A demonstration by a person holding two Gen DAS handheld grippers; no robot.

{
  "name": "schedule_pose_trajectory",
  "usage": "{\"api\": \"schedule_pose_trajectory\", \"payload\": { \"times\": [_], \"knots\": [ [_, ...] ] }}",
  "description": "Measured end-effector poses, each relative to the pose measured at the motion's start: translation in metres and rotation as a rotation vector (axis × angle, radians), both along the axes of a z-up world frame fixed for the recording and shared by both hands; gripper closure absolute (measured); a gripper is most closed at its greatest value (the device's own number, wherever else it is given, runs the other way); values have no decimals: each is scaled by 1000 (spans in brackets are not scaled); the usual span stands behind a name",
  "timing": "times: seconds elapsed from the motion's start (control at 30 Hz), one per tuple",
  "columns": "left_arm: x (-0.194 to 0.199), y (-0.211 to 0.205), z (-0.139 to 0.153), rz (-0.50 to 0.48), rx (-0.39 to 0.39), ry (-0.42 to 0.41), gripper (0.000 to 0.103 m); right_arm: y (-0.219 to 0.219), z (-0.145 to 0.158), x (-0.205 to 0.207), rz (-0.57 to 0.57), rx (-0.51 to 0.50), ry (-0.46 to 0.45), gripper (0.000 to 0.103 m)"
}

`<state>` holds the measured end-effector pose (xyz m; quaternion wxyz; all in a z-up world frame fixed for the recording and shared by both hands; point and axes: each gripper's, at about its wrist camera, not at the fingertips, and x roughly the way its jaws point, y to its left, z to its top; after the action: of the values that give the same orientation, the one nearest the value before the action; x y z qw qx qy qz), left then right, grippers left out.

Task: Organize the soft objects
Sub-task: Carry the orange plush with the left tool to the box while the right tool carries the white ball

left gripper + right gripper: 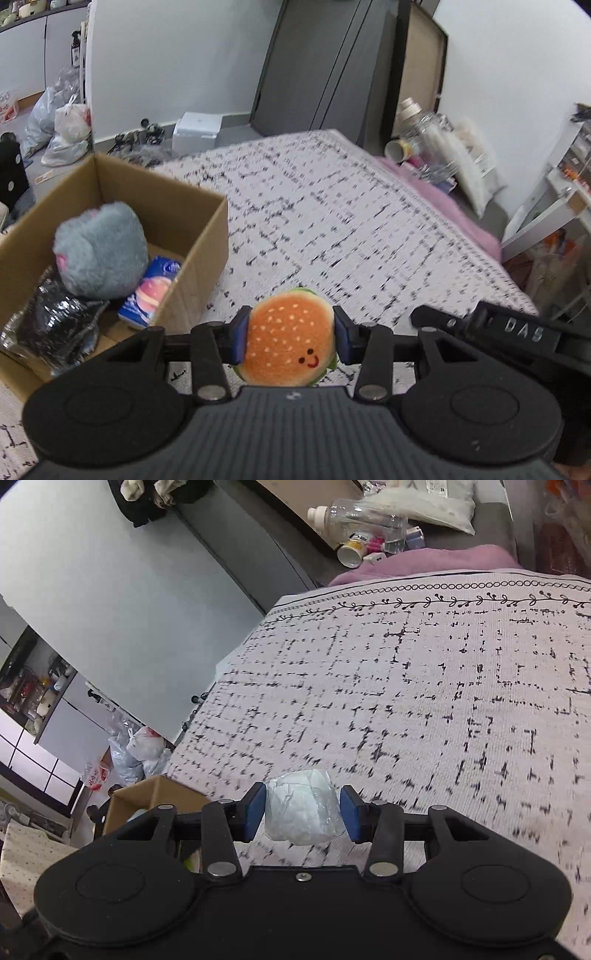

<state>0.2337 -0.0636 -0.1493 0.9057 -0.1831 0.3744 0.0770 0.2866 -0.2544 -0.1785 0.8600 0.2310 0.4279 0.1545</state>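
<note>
Left gripper (pixel 290 338): we have it clamped on the burger plush (pixel 288 338), blue pads pressed into both sides of the bun, so it rides clear of the bedspread (pixel 332 221).
Right gripper (pixel 303 812): we pinch a white plastic-wrapped bundle (pixel 301 806) between its pads, lifted above the same patterned cloth.
Cardboard box (pixel 207 236): open-topped, resting on the bed just left of our left gripper; we judge it the collecting place.
Box contents: grey plush (pixel 99 251), a blue printed packet (pixel 151 291), a silvery black bag (pixel 55 325).
Next step, in our judgement: carry both held items over the box and release.
</note>
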Motion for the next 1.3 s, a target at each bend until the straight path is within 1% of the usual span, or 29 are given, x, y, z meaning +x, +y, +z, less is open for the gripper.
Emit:
{"api": "schedule_pose_trajectory", "payload": {
  "times": [0.1,0.27,0.47,0.63,0.97,1.3],
  "knots": [
    [-8,6,13,2,-13,-28,59,6,12,-11,1,4,-5,60],
    [-21,20,30,10,-26,-68,59,21,35,-24,24,-3,-46,60],
    [-31,39,42,19,-58,-85,59,38,54,-35,36,-27,-72,60],
    [-38,52,49,10,-81,-95,59,54,63,-43,46,-45,-84,60],
    [-48,83,53,21,-114,-91,59,77,67,-51,37,-62,-92,60],
    [-52,119,43,66,-162,-40,59,106,72,-49,47,-61,-107,60]
  ]
}}
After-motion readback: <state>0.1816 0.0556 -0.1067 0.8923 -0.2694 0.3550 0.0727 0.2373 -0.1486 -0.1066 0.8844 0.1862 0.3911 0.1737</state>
